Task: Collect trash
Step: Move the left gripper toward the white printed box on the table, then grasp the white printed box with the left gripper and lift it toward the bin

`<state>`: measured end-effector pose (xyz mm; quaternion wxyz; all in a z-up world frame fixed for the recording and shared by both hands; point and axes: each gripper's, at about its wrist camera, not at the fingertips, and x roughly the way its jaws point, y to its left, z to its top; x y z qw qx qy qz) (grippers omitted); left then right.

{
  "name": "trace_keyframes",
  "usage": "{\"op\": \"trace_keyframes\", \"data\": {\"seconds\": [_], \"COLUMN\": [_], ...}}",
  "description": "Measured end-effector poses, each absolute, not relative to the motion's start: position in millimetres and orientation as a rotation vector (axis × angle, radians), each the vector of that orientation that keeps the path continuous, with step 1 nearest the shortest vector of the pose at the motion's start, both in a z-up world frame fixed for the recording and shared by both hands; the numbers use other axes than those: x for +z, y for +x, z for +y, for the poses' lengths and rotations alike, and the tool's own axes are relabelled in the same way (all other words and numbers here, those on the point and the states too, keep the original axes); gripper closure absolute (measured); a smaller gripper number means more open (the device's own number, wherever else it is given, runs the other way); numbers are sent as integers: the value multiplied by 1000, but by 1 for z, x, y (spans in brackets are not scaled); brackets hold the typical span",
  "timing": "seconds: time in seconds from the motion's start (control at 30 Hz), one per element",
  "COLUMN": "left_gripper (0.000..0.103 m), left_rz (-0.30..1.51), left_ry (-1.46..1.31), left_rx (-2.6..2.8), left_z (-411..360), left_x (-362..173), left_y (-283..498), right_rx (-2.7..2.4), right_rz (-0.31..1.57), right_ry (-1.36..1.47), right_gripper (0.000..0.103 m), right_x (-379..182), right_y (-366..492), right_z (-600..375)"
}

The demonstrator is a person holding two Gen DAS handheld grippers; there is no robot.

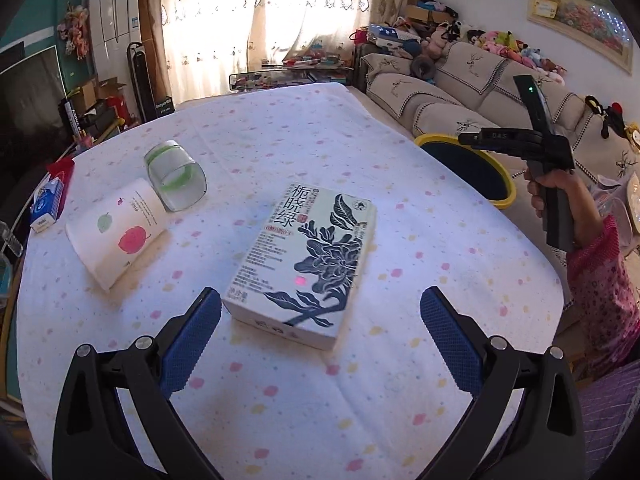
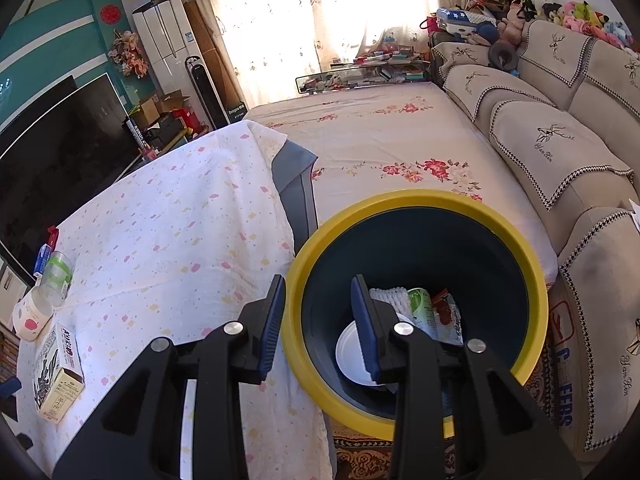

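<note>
The left gripper (image 1: 320, 312) is wide open over the table (image 1: 400, 152), and the near end of the box (image 1: 308, 260) lies between its 2 fingers, with gaps on both sides. To the left lie a paper cup (image 1: 116, 232) and a clear cup (image 1: 176, 176), touching each other. The right gripper (image 2: 318, 320) is narrow and holds nothing, above the bin (image 2: 416, 200), just beside the table. Inside the bin are a white plate (image 2: 348, 356), a green can (image 2: 422, 306) and a wrapper (image 2: 448, 312).
</note>
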<state>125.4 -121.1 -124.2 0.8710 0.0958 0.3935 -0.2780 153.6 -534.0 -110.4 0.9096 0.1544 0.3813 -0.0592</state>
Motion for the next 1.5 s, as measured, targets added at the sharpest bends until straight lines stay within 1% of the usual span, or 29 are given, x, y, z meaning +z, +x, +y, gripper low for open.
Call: {"op": "trace_keyframes", "data": {"seconds": [0.2,0.33,0.57,0.63,0.7,0.87,1.2,1.33,1.5], "left_gripper": [5,5,5,11,27,32,32,32,32], "left_rz": [855,879,902,900,917,926,840,820,836], "left_ry": [289,303,327,343,339,318,295,283,288], "left_rx": [-602,-610,-619,-599,-583,-583,-639,-688,-765], "left_z": [-134,-144,-160,-163,-164,-166,-199,-229,-285], "left_x": [-141,-150,-156,-158,-160,-159,-116,-99,-92], "left_y": [157,172,177,177,181,182,171,178,190], "right_rx": [-121,-126,-122,-122,-121,-117,-118,-131,-146], "right_rz": [788,790,800,803,806,809,774,760,746], "right_ry": [316,317,325,329,335,349,361,348,313], "right_gripper": [70,67,67,67,67,67,67,66,66], "right_x": [-110,-111,-116,-119,-122,-126,-122,-120,-115], "right_y": [154,155,158,159,159,157,136,122,104], "right_z": [-534,-537,-540,-542,-543,-548,-556,-562,-570]}}
